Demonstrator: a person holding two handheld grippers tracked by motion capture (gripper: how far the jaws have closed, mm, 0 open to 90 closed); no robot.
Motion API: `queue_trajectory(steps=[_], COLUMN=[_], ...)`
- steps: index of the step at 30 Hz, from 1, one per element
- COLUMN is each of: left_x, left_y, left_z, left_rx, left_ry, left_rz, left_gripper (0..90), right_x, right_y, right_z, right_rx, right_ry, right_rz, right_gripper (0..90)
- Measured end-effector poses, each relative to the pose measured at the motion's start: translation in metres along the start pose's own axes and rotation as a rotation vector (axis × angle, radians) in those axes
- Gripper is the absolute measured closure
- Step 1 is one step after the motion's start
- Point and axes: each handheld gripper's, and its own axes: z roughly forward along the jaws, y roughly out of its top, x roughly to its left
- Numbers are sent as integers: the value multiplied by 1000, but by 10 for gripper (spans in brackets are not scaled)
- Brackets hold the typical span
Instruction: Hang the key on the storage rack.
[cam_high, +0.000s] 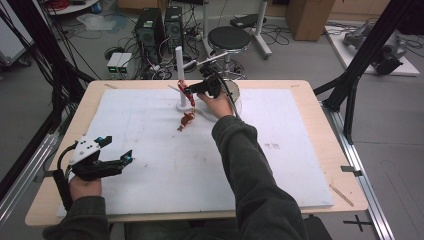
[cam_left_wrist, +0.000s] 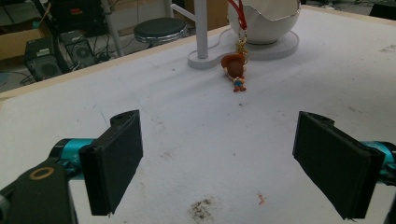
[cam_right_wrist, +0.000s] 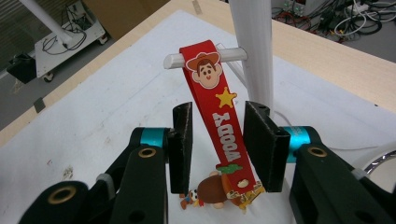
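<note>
"WOODY" lettering on red strap (cam_right_wrist: 219, 116), upside-down

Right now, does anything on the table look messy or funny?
Mostly tidy. The red strap hangs neatly over the white stand's peg. Its little figure lies on its side on the white mat rather than dangling. The mat also has a few dark smudges near the left gripper.

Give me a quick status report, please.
Right gripper open around red strap, hung on peg. Left gripper open, idle. Nothing in the way.
</note>
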Motion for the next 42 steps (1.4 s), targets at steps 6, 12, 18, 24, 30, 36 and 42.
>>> queue_trajectory(steps=[6, 12, 18, 24, 30, 36, 42], left_x=[1, 1, 0, 0, -1, -1, -1], left_y=[0, 0, 0, 0, 0, 0, -1], left_z=[0, 1, 0, 0, 0, -1, -3], left_rx=[2, 4, 7, 7, 6, 5, 5], left_ry=[2, 6, 8, 7, 5, 6, 9], left_rz=[1, 0, -3, -1, -2, -2, -1], left_gripper=[164, 164, 164, 164, 163, 164, 164], right_x=[0, -2, -1, -2, -5, -7, -2], right_y=[0, 0, 0, -9, -17, -27, -26], right_z=[0, -3, -12, -25, -37, -48, -58], right_rx=[1, -6, -25, -71, -81, -88, -100], right_ry=[-5, -1, 11, 5, 20, 33, 40], right_rz=[-3, 1, -5, -29, -39, -27, -50], right_gripper=[582, 576, 565, 536, 499, 433, 416])
